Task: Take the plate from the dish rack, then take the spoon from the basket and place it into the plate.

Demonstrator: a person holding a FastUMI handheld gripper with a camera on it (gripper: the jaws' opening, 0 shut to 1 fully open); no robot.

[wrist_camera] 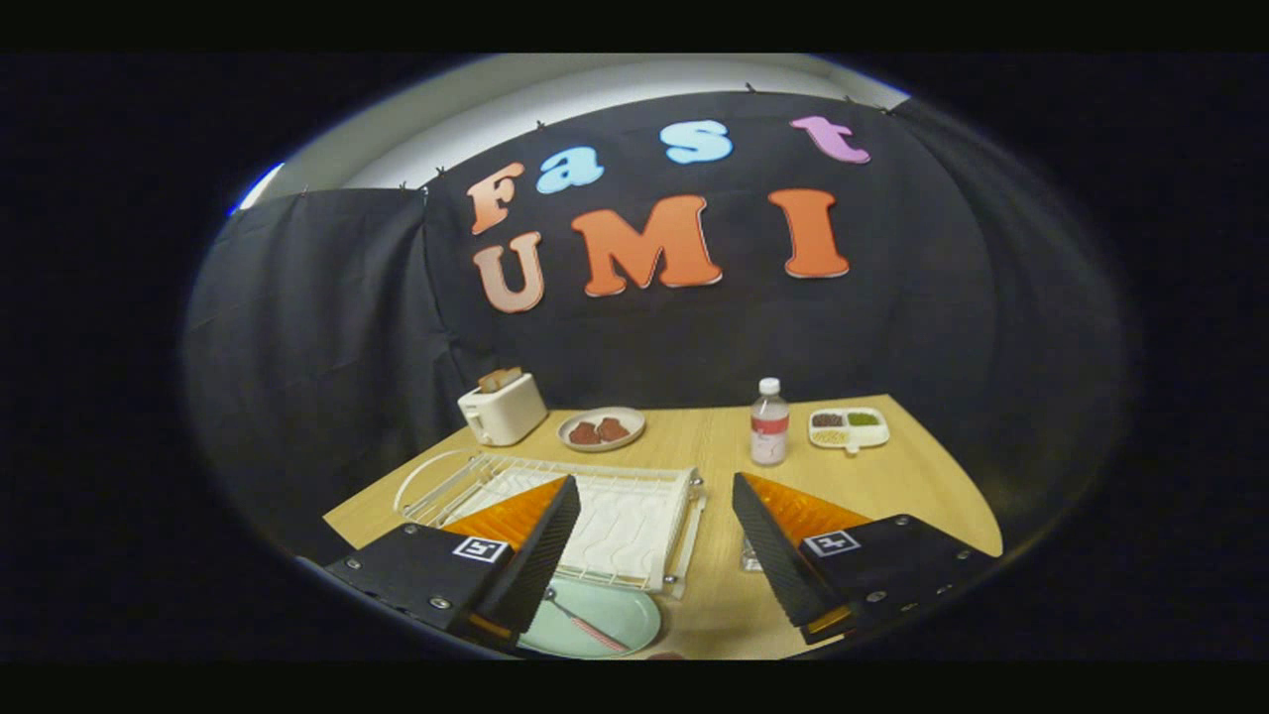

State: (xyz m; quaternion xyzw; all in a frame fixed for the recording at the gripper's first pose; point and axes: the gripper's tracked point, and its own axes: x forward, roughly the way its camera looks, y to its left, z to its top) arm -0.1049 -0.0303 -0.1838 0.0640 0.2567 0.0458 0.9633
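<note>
While the gripper (649,535) hovers above the table (922,476) with fingers spread wide and holding nothing, the pale green plate (615,625) lies flat at about 6 o'clock, touching the near edge of the white dish rack (615,516). Across it, toward 7 o'clock, rests the spoon (585,623), apparently set down inside, so the task looks done. No basket can be made out.

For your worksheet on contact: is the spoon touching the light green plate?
Touching. The gripper view shows the spoon lying inside the plate, resting on its surface, below the open gripper.
</note>
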